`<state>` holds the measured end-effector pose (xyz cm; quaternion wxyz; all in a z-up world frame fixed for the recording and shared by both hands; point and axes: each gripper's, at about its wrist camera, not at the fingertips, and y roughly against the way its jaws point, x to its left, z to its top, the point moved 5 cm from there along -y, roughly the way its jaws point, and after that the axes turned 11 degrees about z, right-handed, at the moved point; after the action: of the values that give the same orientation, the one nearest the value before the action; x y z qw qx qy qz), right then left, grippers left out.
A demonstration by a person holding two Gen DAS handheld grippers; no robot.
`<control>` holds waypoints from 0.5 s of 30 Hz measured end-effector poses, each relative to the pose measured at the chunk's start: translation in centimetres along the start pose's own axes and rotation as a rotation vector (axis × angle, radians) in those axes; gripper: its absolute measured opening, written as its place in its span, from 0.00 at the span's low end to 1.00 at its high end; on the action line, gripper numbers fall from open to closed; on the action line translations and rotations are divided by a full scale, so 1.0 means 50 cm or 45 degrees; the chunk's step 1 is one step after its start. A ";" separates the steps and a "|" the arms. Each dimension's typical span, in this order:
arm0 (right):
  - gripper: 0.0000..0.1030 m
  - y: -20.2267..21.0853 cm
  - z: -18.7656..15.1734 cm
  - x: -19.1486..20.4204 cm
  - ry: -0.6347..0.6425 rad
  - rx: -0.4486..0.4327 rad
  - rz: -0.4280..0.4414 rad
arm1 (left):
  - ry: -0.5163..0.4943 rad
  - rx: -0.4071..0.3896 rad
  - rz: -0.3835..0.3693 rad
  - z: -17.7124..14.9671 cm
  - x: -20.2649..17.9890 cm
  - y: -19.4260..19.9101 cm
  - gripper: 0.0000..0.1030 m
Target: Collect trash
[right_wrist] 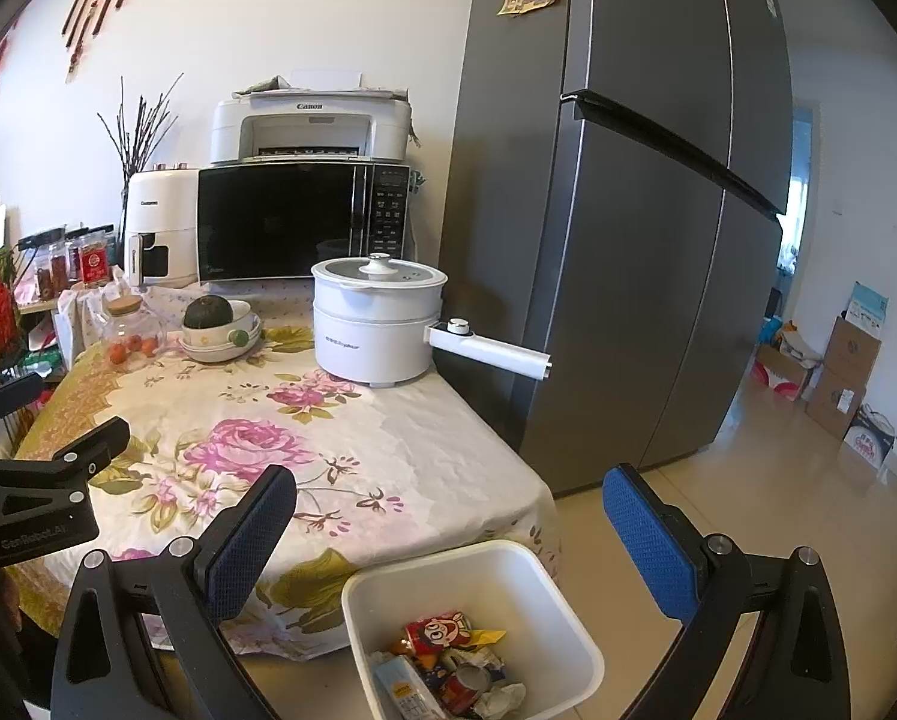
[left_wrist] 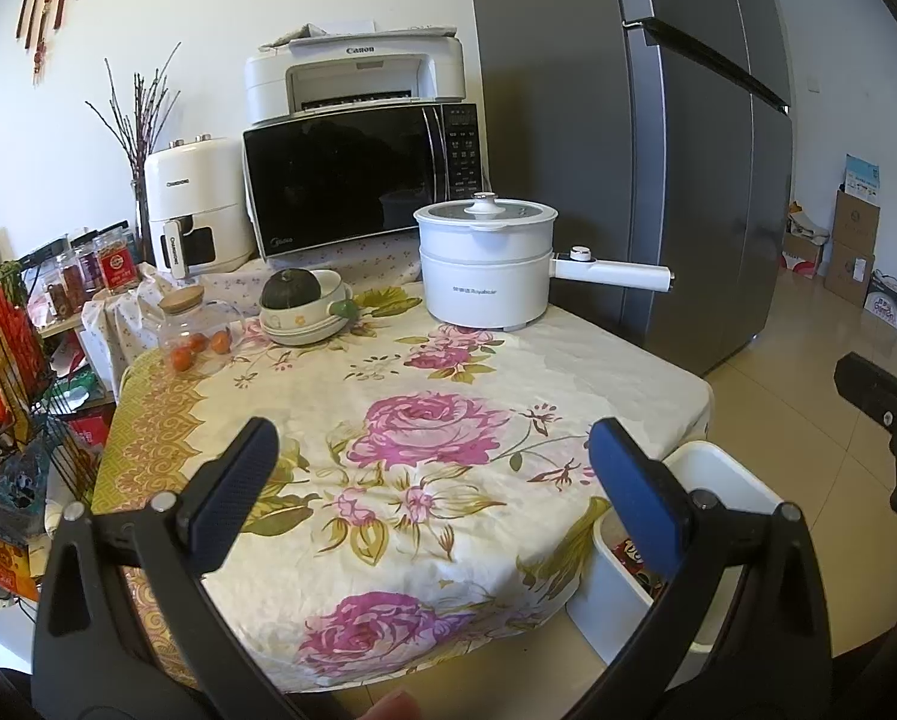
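Hovering over the counter [left_wrist: 388, 360], left claw [left_wrist: 433, 468] gaping empty, right claw [right_wrist: 448, 516] spread wide above the bin [right_wrist: 574, 642], trash [right_wrist: 448, 660] inside the bin

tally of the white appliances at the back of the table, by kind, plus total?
Printer: 1
Air fryer: 1
Electric pot: 1
Total: 3

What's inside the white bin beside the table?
The bin holds a red can, another can, crumpled paper and a carton. Anything beneath them is covered.
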<state>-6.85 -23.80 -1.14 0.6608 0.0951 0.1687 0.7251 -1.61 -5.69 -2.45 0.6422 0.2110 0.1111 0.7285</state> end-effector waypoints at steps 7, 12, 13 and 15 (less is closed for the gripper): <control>1.00 0.000 0.000 -0.003 -0.003 0.001 -0.003 | -0.004 0.006 -0.006 0.000 -0.003 -0.002 1.00; 1.00 -0.003 -0.002 0.001 0.000 0.007 -0.009 | -0.004 0.027 -0.018 -0.004 -0.003 -0.009 1.00; 1.00 -0.002 -0.002 0.001 0.000 0.007 -0.009 | -0.005 0.029 -0.019 -0.004 -0.003 -0.010 1.00; 1.00 -0.002 -0.002 0.001 -0.001 0.004 -0.011 | -0.005 0.032 -0.022 -0.004 -0.003 -0.011 1.00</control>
<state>-6.82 -23.77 -1.27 0.6638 0.0956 0.1699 0.7220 -1.21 -5.72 -2.88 0.6459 0.2195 0.1211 0.7211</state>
